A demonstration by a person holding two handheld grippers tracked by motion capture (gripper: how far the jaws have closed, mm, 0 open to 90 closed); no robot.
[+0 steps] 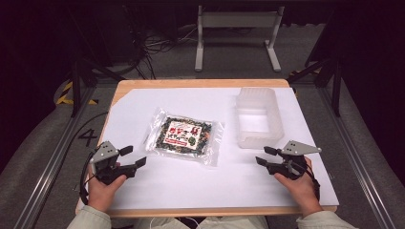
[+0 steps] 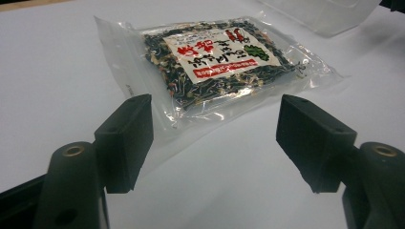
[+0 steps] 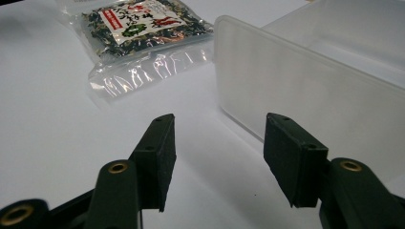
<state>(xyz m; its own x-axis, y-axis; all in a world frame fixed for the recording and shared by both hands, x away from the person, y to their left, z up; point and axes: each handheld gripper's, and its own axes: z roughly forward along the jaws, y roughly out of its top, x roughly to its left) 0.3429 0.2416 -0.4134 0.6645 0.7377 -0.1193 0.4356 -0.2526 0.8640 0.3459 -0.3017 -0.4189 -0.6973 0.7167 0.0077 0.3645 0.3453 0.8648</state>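
A crinkly clear plastic packet (image 1: pixel 185 137) of dark dried flakes, with a white-and-red label in unreadable script, lies left of a frosted rectangular tub (image 1: pixel 258 118) on the white-covered bench (image 1: pixel 143 102). Left hand-held gripper (image 1: pixel 133 156) and right hand-held gripper (image 1: pixel 264 156) both have jaws apart, holding nothing.

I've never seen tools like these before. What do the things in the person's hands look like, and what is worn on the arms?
Each gripper, left and right, is black with two blocky flat jaws, brass-coloured rivets, a grey three-cornered plate on top and a trailing black cable. Pale beige sleeves cover the forearms.
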